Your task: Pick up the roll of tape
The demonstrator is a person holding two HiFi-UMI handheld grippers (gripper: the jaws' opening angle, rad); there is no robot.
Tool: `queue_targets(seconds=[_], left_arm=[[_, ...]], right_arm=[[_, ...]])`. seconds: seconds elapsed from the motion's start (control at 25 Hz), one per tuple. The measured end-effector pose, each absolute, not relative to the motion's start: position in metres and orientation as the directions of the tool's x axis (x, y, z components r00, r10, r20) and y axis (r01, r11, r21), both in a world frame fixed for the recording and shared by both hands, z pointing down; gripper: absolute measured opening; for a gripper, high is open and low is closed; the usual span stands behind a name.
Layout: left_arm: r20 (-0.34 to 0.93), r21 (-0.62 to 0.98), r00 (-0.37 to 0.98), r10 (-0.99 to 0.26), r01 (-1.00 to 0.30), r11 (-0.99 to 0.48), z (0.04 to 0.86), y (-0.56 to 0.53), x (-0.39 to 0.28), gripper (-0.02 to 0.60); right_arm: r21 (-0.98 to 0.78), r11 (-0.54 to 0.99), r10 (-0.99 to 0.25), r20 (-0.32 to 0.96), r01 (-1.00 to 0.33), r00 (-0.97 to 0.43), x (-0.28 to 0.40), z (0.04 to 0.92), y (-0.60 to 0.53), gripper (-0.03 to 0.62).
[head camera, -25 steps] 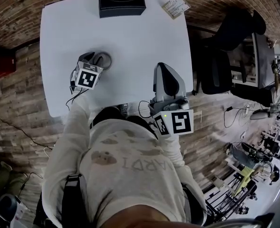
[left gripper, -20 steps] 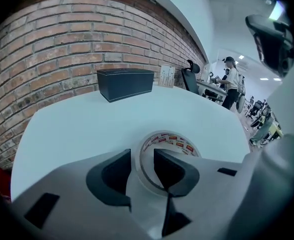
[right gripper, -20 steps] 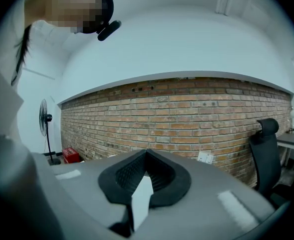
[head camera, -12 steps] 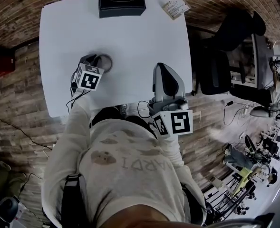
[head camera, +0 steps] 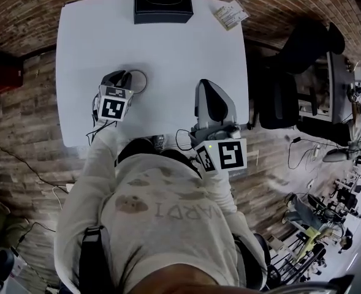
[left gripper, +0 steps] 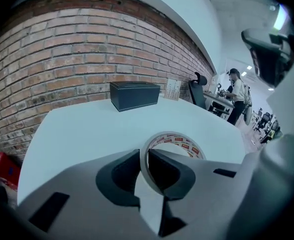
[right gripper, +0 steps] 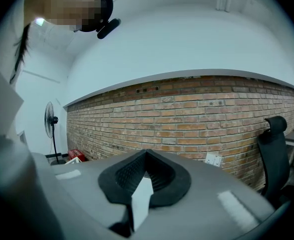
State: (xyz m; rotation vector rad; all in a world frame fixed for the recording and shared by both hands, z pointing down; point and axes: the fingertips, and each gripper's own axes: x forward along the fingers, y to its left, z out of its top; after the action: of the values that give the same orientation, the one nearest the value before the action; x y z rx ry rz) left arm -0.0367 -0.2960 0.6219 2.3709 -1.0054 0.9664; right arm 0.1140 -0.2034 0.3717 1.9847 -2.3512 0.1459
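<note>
The roll of tape, a whitish ring with red print on its inner face, stands on edge between my left gripper's jaws. One pad is inside the ring and one outside, pressing its wall as the jaws close. In the head view the roll of tape shows just beyond the left gripper, over the white table near its left front. My right gripper hovers at the table's front edge, level, jaws together with nothing in them; in its own view the right gripper faces a brick wall.
A black box sits at the table's far edge, with a small printed card at the far right corner. An office chair and desks stand to the right. A red case lies on the floor at left.
The left gripper's jaws have come together on the tape's wall and the gripper has risen slightly with it. The right gripper has stayed put.
</note>
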Motion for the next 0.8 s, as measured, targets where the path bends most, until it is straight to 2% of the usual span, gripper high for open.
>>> queue_targets(seconds=[0.36,0.8], left_arm=[[0.590,0.110,0.544,-0.596,-0.786,-0.608,0.559,-0.288,-0.053,0.058],[0.490,0.066,0.503,-0.712,-0.836,-0.545,0.505,-0.266,-0.081,0.058]], right_arm=[[-0.036,0.237,-0.967,0.085,-0.971,-0.239,0.100,0.367,-0.208,0.011],[-0.029,0.318,-0.945,0.070,-0.948,-0.320,0.079,0.364,-0.206,0.011]])
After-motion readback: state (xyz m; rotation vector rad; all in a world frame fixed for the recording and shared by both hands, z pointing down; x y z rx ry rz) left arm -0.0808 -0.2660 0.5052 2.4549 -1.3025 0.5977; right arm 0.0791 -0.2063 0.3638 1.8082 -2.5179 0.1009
